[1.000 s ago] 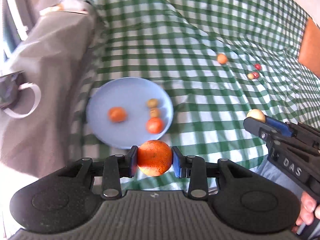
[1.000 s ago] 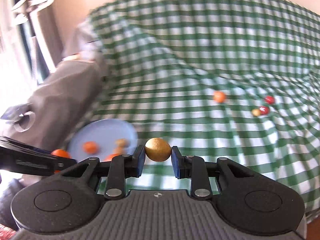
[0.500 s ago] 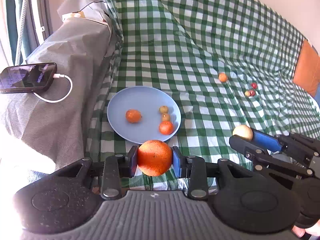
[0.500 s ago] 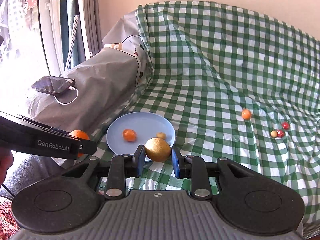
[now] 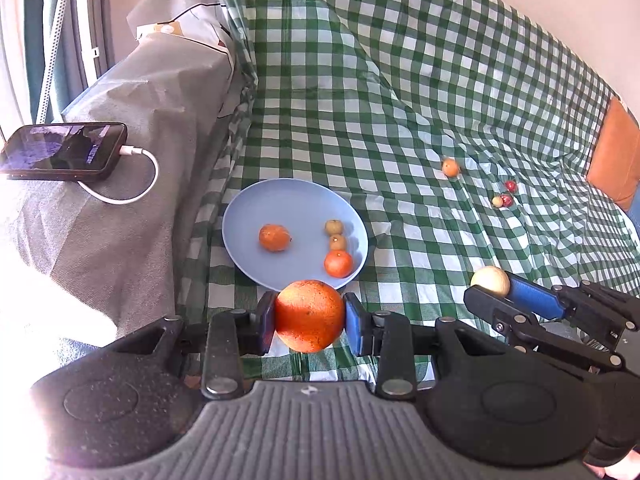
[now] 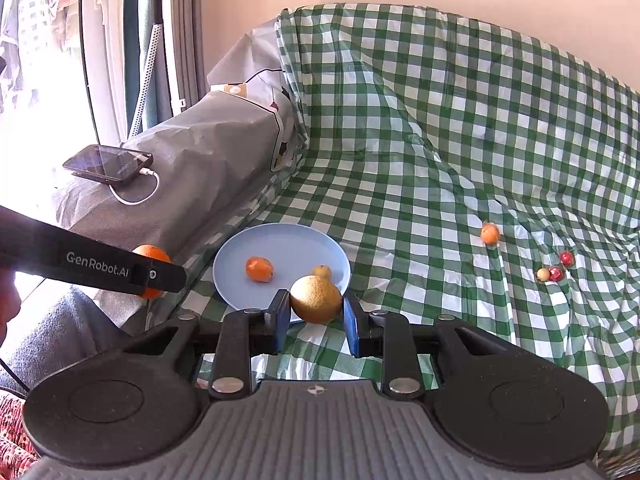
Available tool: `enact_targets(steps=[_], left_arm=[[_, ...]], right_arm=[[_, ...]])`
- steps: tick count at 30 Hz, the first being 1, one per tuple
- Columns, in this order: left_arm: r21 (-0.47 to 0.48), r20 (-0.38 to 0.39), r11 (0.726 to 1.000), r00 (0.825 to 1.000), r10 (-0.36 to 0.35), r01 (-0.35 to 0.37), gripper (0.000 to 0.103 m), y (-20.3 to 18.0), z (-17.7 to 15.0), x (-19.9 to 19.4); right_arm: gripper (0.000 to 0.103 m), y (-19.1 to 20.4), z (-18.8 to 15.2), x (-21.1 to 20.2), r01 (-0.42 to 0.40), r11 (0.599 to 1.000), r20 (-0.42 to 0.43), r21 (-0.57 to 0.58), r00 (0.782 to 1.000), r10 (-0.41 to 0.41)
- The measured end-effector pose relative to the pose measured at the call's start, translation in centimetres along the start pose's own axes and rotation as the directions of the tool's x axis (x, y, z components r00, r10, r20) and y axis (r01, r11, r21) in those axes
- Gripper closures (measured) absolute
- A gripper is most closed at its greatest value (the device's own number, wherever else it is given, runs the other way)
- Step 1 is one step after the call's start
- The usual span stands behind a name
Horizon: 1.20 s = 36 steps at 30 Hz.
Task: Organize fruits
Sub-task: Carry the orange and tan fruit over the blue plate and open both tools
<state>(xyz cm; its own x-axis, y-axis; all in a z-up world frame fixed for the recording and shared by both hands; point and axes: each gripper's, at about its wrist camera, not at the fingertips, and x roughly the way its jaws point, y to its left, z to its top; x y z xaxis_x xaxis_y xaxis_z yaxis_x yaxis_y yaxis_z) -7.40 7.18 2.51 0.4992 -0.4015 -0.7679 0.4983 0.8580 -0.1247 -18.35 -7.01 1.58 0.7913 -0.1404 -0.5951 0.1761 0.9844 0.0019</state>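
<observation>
My left gripper (image 5: 309, 322) is shut on a large orange (image 5: 309, 315), held just in front of the blue plate (image 5: 252, 216). The plate holds two small oranges (image 5: 274, 237) and two small yellow-brown fruits (image 5: 334, 227). My right gripper (image 6: 315, 312) is shut on a yellow lemon (image 6: 317, 298), held over the plate's near rim (image 6: 228, 256). The right gripper with its lemon (image 5: 490, 280) also shows in the left wrist view. A small orange (image 6: 490, 234), two red fruits (image 6: 566, 258) and a small yellow fruit (image 6: 543, 274) lie on the checked cloth to the right.
A green-and-white checked cloth (image 5: 400, 100) covers the sofa seat and back. A phone (image 5: 64, 152) on a white cable lies on the grey-covered armrest to the left. An orange cushion (image 5: 614, 154) sits at the far right.
Both grippers have pulled back and up from the sofa with their fruits still held. The plate and loose fruits now look farther away.
</observation>
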Motion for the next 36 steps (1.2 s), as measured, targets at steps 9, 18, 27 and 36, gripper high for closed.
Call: enact_targets(steps=[9, 18, 27, 36], left_arm=[[-0.011, -0.005, 1.000, 1.000, 0.016, -0.016, 0.064, 0.6, 0.8, 0.5], [-0.027, 0.003, 0.999, 0.999, 0.043, -0.043, 0.064, 1.7, 3.3, 1.9], [-0.009, 0.004, 0.997, 0.997, 0.074, -0.074, 0.064, 2.2, 6.2, 5.2], [0.000, -0.047, 0.996, 0.995, 0.089, -0.089, 0.064, 2.9, 8.5, 10.6]], right_arm=[[0.074, -0.4, 0.1, 0.7, 0.000, 1.000, -0.009, 0.008, 1.000, 0.000], [0.074, -0.9, 0.6, 2.3, -0.002, 1.000, -0.024, 0.009, 1.000, 0.003], [0.074, -0.6, 1.9, 6.2, -0.022, 1.000, -0.046, -0.012, 0.999, 0.021], [0.074, -0.4, 2.7, 12.0, -0.032, 0.999, -0.103, -0.027, 0.994, 0.029]])
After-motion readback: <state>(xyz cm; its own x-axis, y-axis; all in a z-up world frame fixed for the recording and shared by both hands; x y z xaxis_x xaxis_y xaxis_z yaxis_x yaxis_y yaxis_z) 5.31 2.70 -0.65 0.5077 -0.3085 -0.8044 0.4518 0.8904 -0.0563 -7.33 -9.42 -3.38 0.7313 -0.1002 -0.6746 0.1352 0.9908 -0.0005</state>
